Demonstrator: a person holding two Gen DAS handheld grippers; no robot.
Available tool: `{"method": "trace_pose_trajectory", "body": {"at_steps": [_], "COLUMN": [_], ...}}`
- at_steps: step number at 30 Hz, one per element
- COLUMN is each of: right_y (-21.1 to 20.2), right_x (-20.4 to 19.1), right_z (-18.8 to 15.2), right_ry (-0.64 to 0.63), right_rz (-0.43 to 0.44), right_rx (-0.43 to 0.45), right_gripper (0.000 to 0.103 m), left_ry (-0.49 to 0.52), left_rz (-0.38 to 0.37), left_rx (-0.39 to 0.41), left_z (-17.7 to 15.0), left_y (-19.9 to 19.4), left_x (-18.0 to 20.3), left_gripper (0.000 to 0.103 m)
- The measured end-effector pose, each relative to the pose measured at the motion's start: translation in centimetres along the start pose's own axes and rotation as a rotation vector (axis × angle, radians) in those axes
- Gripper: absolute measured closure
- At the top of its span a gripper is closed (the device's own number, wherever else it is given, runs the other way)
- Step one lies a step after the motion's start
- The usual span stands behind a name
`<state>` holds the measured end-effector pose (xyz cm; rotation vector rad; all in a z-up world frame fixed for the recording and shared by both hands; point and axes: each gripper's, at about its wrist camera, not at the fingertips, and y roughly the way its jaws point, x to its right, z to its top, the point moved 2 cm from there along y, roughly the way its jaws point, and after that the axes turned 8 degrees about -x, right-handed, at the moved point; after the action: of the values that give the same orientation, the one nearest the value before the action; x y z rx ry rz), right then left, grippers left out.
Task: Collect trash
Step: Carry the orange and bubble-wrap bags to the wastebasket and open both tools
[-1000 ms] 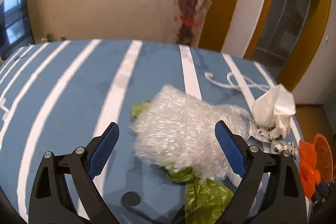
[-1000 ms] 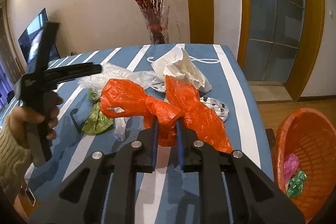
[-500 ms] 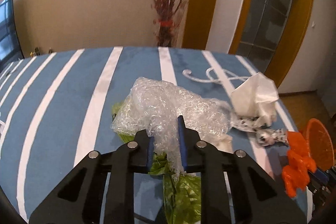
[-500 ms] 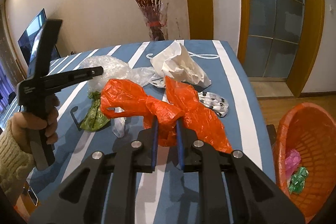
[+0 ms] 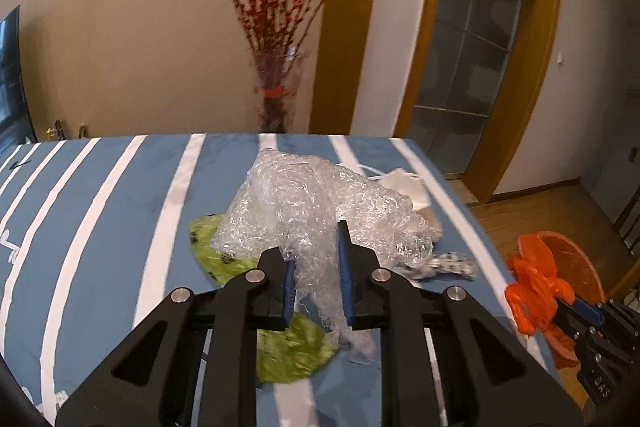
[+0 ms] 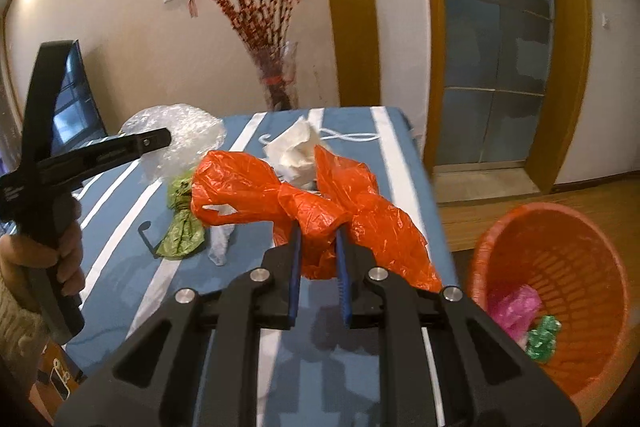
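- Left wrist view: the left gripper [image 5: 316, 263] has its two blue pads clamped on one crumpled clear bubble-wrap sheet [image 5: 316, 203], above the blue white-striped tablecloth [image 5: 120, 195]; one green wrapper [image 5: 288, 351] lies beneath
- Right wrist view: the right gripper [image 6: 318, 259] pinches one orange plastic bag [image 6: 304, 203]; one orange slatted basket [image 6: 560, 259] stands at the right, holding two scraps, pink and green

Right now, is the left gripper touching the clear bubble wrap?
Touching. The left wrist view shows the left gripper with both blue pads pressed on a bunched fold of the bubble wrap, pinched between the jaws.
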<state>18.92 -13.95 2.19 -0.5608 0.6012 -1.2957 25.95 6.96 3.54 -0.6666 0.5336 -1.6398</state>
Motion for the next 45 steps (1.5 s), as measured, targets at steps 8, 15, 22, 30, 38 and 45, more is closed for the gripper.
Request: {"method": "trace_pose_trajectory", "body": {"at_steps": [8, 15, 22, 30, 38, 45], "right_y": [-2.9, -5.0, -6.3, -7.0, -6.6, -6.0], "right_x": [3.7, 7.6, 11.3, 15.9, 18.6, 20.6], "right_z": [-0.6, -1.4, -2.5, -3.7, -5.0, -5.6], "right_ry": [0.059, 0.127, 0.188, 0.257, 0.300, 0.345], "right_rz": [-0.087, -0.167, -0.250, -0.353, -0.391, -0.386], "right_rx": [0.041, 0.077, 0.095, 0.098, 0.078, 0.070], "right_gripper": [0.087, 0.087, 0.087, 0.087, 0.087, 0.087], "left_ry": [0.046, 0.084, 0.121, 0.161, 0.196, 0.219], "left_rz": [-0.076, -0.160, -0.242, -0.319, -0.370, -0.395], "left_rx": [0.001, -0.007, -0.020, -0.056, -0.098, -0.134], "left_z": [-1.1, -2.1, -3.2, -4.2, -5.2, -5.9], "left_y": [-1.3, -1.6, -1.7, -0.7, 1.0, 2.3], "left_x": [4.6, 8.9, 13.6, 18.4, 22.3, 24.5], "left_gripper": [0.086, 0.086, 0.086, 0.086, 0.086, 0.086]}}
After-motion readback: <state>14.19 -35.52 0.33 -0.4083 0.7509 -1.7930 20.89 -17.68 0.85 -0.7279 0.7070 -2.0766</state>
